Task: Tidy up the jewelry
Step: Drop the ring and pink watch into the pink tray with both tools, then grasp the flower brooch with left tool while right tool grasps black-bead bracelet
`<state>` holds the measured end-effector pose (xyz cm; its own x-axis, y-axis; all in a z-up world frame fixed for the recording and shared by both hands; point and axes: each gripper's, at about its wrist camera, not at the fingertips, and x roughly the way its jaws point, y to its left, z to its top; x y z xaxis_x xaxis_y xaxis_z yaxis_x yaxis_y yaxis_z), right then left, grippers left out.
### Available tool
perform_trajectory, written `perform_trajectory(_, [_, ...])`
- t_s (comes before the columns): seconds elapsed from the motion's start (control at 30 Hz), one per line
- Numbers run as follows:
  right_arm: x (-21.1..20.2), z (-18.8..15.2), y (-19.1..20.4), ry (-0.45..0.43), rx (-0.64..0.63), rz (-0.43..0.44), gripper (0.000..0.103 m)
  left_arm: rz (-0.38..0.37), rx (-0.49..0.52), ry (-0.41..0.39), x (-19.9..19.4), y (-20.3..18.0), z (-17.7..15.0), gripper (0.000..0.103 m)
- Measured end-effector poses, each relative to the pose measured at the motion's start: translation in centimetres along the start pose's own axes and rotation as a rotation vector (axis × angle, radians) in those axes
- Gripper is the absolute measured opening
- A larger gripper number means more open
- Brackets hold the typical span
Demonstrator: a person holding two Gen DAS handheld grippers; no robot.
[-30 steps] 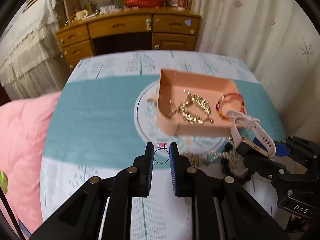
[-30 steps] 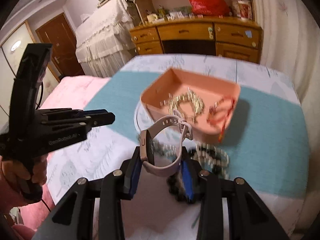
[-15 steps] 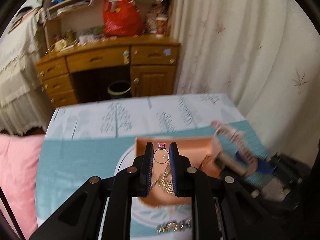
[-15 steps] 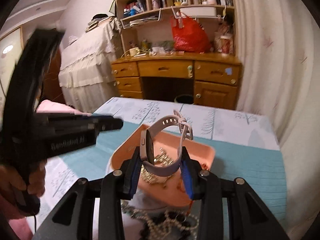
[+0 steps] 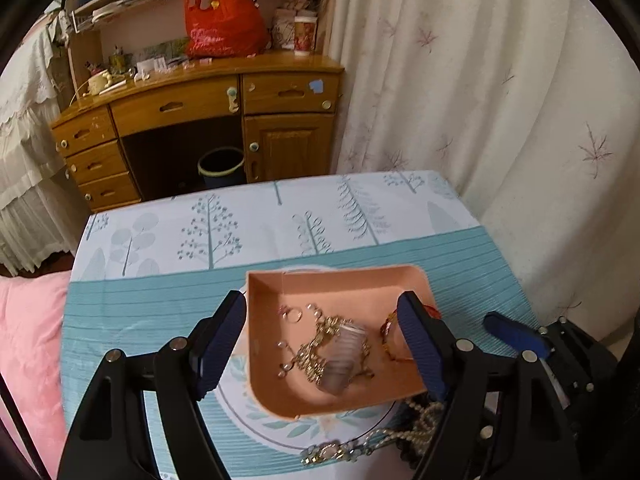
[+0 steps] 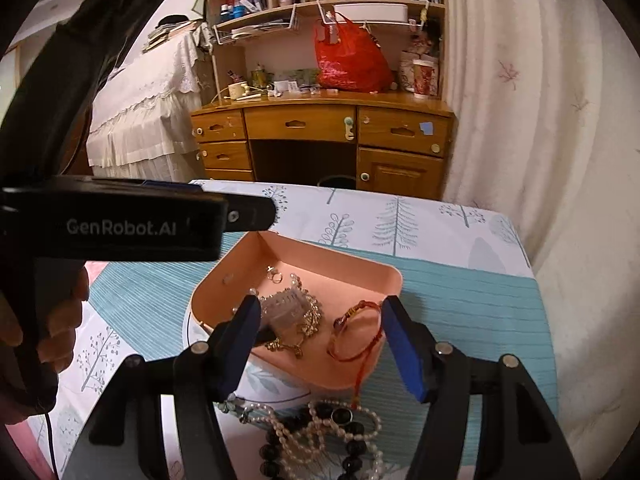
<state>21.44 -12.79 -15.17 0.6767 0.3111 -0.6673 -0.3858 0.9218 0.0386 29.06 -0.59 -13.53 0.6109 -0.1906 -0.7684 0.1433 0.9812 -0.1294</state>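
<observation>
A pink tray [image 5: 340, 280] [image 6: 360, 268] sits on a round plate on the table. In it lie a gold chain [image 5: 316, 344] [image 6: 308, 320], a small ring [image 5: 294, 314] [image 6: 276, 276], a red bracelet [image 6: 356, 332] [image 5: 390, 328] and a blurred pale watch [image 5: 342, 354] [image 6: 286, 306]. My left gripper [image 5: 322, 340] is open and empty above the tray. My right gripper [image 6: 320, 340] is open and empty above the tray's near side. The left gripper's body [image 6: 132, 220] shows at the left of the right wrist view.
Pearl and black bead necklaces [image 6: 320, 432] [image 5: 380, 436] lie on the table in front of the tray. A wooden desk [image 5: 200, 120] and a white curtain [image 5: 480, 100] stand behind the table. A pink cushion [image 5: 28, 340] lies at the left.
Both grippers have opened. The ring has dropped from the left gripper and the watch from the right gripper into the pink tray.
</observation>
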Motion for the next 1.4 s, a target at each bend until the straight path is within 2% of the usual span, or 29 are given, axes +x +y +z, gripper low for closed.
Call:
perform_trajectory(0.17, [-0.1, -1.2, 0.3, 0.035, 0.001, -0.043, 0.063, 0.027, -0.034, 0.065, 0.5, 1.5, -1.5, 0.076])
perform_trajectory(0.37, [-0.8, -5.5, 0.8, 0.154, 0.065, -0.061, 0.064, 0.053, -0.062, 0.153, -0.3, 3.1, -5.9, 0.076])
perform_trajectory(0.53, [-2.8, -9.3, 2.3, 0.226, 0.043, -0.066, 0.063, 0.052, -0.007, 0.221, -1.2, 3.6, -9.0, 0.076])
perform_trajectory(0.67, [-3.7, -11.6, 2.8, 0.301, 0.083, -0.056, 0.064, 0.038, 0.043, 0.276, -1.5, 3.2, -10.9, 0.076])
perform_trajectory(0.8, [-4.0, -12.9, 2.8, 0.375, 0.134, -0.040, 0.064, 0.025, 0.116, 0.283, -1.8, 2.2, -11.9, 0.076])
perform_trajectory(0.97, [-4.2, -13.2, 2.8, 0.371, 0.201, -0.036, 0.064, -0.003, 0.216, 0.280, -1.4, 0.7, -12.1, 0.076])
perform_trajectory(1.2, [-3.7, -13.4, 1.3, 0.344, 0.387, -0.064, 0.064, -0.055, 0.325, 0.264, 0.0, -0.9, -12.4, 0.076])
perform_trajectory(1.4, [-3.9, -13.6, 0.8, 0.291, 0.470, -0.113, 0.063, -0.100, 0.370, 0.249, 1.8, -1.5, -12.7, 0.076])
